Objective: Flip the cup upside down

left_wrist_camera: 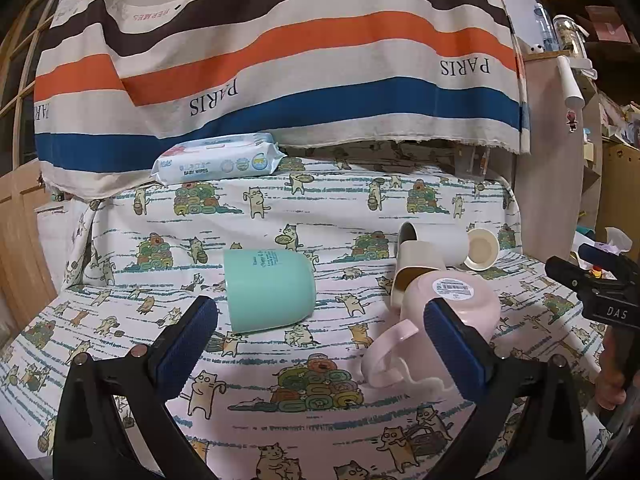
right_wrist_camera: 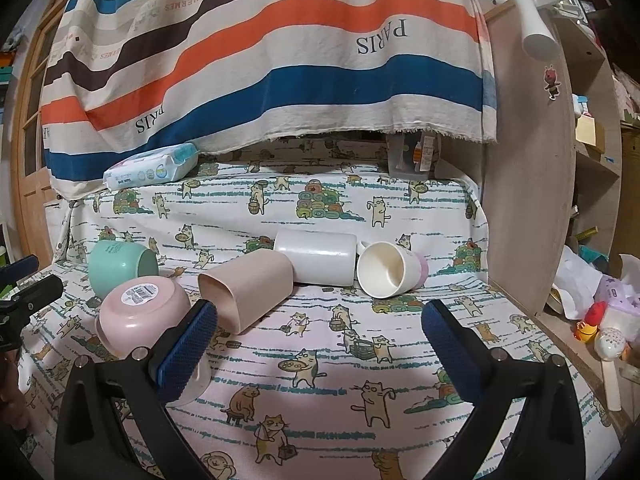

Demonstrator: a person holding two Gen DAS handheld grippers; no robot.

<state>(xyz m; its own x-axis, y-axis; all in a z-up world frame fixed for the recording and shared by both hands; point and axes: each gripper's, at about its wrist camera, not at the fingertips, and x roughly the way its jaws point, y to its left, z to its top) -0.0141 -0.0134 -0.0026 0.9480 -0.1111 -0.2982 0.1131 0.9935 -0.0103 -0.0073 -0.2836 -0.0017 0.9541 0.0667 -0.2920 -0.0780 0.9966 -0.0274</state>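
Note:
Several cups are on a cat-print cloth (left_wrist_camera: 320, 412). A pink mug (left_wrist_camera: 452, 308) stands upside down, base label up, handle toward me; it also shows in the right wrist view (right_wrist_camera: 140, 312). A mint cup (left_wrist_camera: 268, 288) lies on its side, as do a beige cup (right_wrist_camera: 248, 288), a white cup (right_wrist_camera: 320, 260) and a small white and lilac cup (right_wrist_camera: 386, 270). My left gripper (left_wrist_camera: 320, 332) is open, its right finger (left_wrist_camera: 456, 344) in front of the pink mug. My right gripper (right_wrist_camera: 320, 336) is open and empty, its left finger (right_wrist_camera: 188, 352) beside the pink mug.
A pack of baby wipes (left_wrist_camera: 218, 162) lies at the back under a hanging striped cloth (left_wrist_camera: 280, 60). A wooden shelf unit (right_wrist_camera: 532, 184) stands on the right with toys and clutter (right_wrist_camera: 600, 320) beside it. The right gripper shows at the left view's edge (left_wrist_camera: 600, 288).

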